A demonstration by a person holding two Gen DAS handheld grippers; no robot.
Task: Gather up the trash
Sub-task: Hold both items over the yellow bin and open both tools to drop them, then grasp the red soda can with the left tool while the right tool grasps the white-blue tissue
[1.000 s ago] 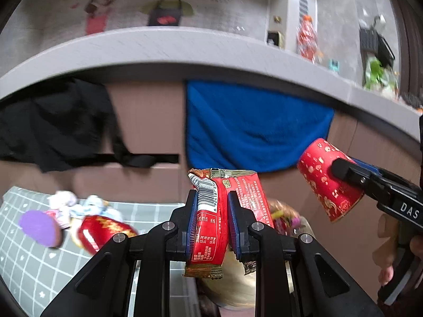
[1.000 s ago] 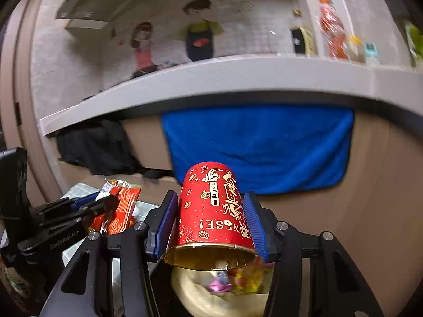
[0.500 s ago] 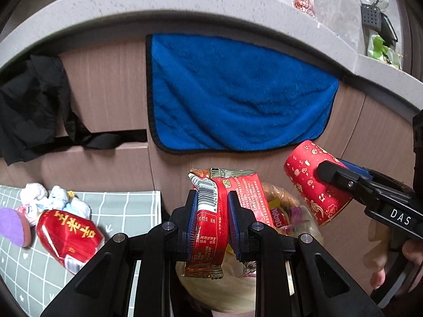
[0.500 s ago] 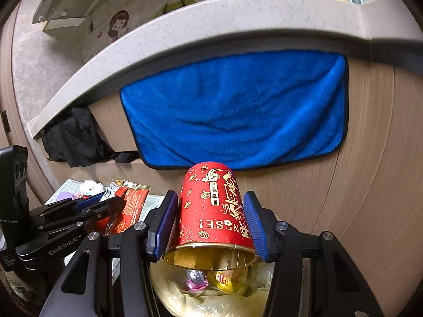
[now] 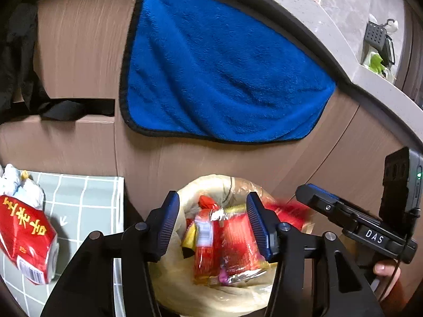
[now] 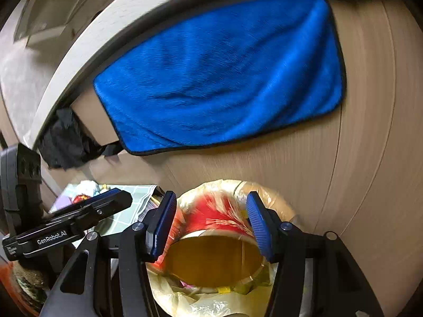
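Observation:
My left gripper [image 5: 212, 220] is open above a bin lined with a yellowish bag [image 5: 211, 298]. A red snack wrapper [image 5: 230, 245], blurred, is between and below its fingers, free of them, over other wrappers in the bin. My right gripper [image 6: 211, 222] is open too. The red paper cup [image 6: 214, 237], blurred, gold inside facing me, sits loose between its fingers over the same bin [image 6: 277, 200]. A red snack packet [image 5: 25, 240] lies on the checked cloth table [image 5: 87, 192] at left. Each gripper shows in the other's view: the right [image 5: 343, 216], the left [image 6: 79, 211].
A blue towel [image 5: 216, 71] hangs on the wood cabinet front behind the bin. A black cloth [image 5: 18, 60] hangs to its left. A grey counter [image 5: 370, 79] runs above. Crumpled white tissue [image 5: 15, 182] lies on the table behind the red packet.
Both grippers tipped down over the bin and opened. The left let go of the red wrapper and the right let go of the red cup; both are dropping into the bag.

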